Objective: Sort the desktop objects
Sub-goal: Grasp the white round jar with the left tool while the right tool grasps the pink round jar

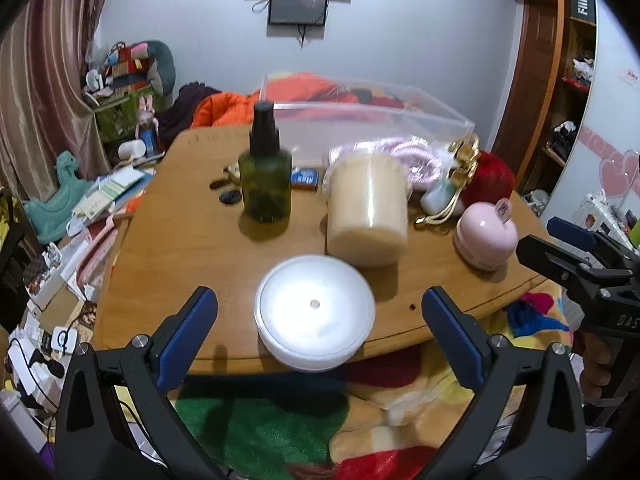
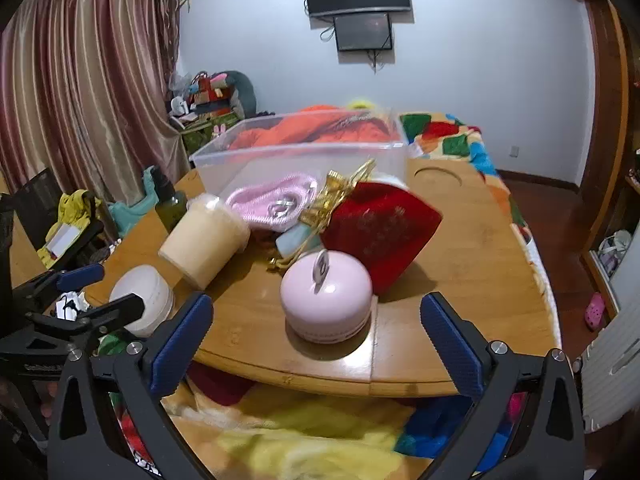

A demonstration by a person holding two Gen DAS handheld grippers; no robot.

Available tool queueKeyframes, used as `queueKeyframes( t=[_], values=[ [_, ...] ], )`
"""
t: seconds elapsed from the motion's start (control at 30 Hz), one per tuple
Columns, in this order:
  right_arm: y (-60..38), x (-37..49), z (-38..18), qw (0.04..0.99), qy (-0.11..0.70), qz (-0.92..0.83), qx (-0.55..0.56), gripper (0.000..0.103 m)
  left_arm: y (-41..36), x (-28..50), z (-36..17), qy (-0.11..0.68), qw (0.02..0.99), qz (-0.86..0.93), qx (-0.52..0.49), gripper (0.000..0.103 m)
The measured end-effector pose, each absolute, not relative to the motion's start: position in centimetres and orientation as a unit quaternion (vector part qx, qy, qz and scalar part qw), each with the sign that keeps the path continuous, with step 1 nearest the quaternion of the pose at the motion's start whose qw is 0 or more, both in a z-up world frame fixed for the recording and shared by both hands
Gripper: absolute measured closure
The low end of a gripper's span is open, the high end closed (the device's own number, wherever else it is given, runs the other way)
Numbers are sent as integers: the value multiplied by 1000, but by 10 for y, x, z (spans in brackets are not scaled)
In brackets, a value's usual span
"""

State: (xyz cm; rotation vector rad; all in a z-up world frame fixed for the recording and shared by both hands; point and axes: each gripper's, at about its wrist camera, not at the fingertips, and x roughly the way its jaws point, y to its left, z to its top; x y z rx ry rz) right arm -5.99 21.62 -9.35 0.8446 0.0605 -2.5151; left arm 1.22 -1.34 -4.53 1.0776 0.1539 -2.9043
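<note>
A white round jar [image 1: 315, 312] sits at the near edge of the wooden table [image 1: 180, 248]. My left gripper [image 1: 319, 320] is open, its blue fingers on either side of the jar, not touching it. A cream tub [image 1: 367, 210], a green spray bottle [image 1: 265, 168] and a pink round box [image 1: 485, 238] stand behind. My right gripper [image 2: 316, 332] is open in front of the pink round box [image 2: 326, 296]. A red pouch [image 2: 380, 228], a pink coiled item [image 2: 272, 200] and the white jar [image 2: 142, 294] also show in the right wrist view.
A clear plastic bin [image 1: 360, 120] stands at the table's far side. Small dark items [image 1: 230, 196] and a blue packet [image 1: 305, 178] lie near the bottle. A colourful blanket [image 2: 320, 440] lies below the table edge. Clutter is piled to the left [image 1: 80, 220].
</note>
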Motion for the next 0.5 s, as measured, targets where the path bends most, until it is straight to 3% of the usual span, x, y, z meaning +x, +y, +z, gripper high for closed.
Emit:
queueKeyframes(
  t=[0.2, 0.33, 0.5],
  values=[
    [210, -66, -104, 245, 30, -912, 327, 10, -17, 6, -61, 48, 29, -933, 356, 0],
    [205, -72, -112, 247, 35, -906, 342, 27, -16, 8, -61, 37, 42, -936, 348, 22],
    [201, -79, -116, 235, 39, -909, 342, 31, -20, 6, -64, 47, 33, -934, 351, 26]
  ],
)
